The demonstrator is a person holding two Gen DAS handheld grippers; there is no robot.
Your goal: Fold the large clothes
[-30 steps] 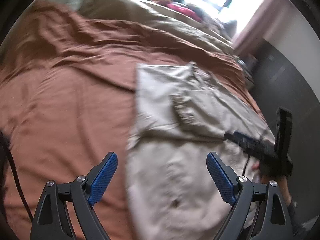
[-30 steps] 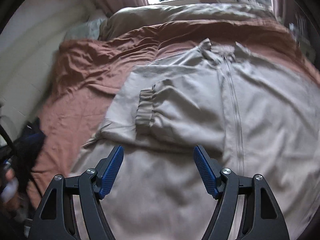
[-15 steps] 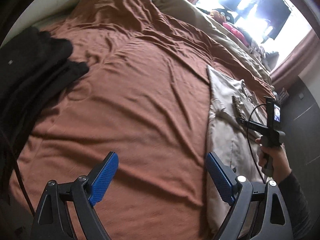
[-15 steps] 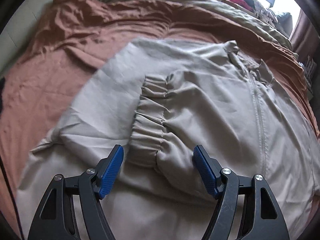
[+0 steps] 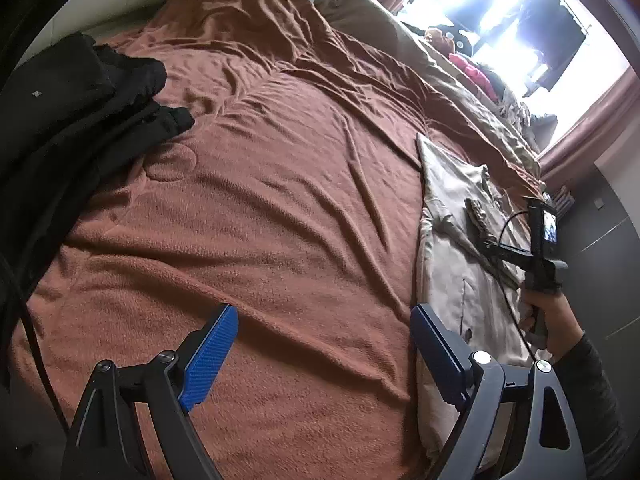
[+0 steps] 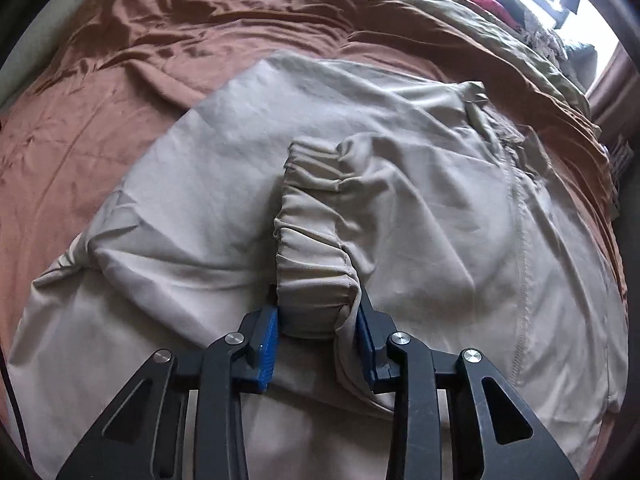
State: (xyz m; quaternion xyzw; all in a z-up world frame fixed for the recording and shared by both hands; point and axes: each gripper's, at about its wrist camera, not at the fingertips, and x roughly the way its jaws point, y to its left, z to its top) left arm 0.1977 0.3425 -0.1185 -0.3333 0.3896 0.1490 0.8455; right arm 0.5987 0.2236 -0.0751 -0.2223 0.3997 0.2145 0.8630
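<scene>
A beige zip jacket (image 6: 420, 208) lies spread on a brown bed cover (image 6: 100, 92), one sleeve folded across its front. My right gripper (image 6: 318, 330) is shut on the sleeve's elastic cuff (image 6: 316, 276), the blue pads pinching it from both sides. In the left wrist view the jacket (image 5: 452, 264) lies at the right, and the right gripper (image 5: 486, 245) shows over it, held by a hand. My left gripper (image 5: 324, 352) is open and empty above the bare bed cover (image 5: 280, 200), left of the jacket's edge.
A pile of black clothing (image 5: 68, 120) lies at the bed's left edge. An olive duvet (image 5: 448, 80) and bright clothes (image 5: 476, 72) lie at the far end under a window. A dark cabinet (image 5: 600, 240) stands to the right of the bed.
My right gripper moved down onto the folded sleeve and closed on its cuff. My left gripper swung left off the jacket and now hangs open over the bare bed cover.
</scene>
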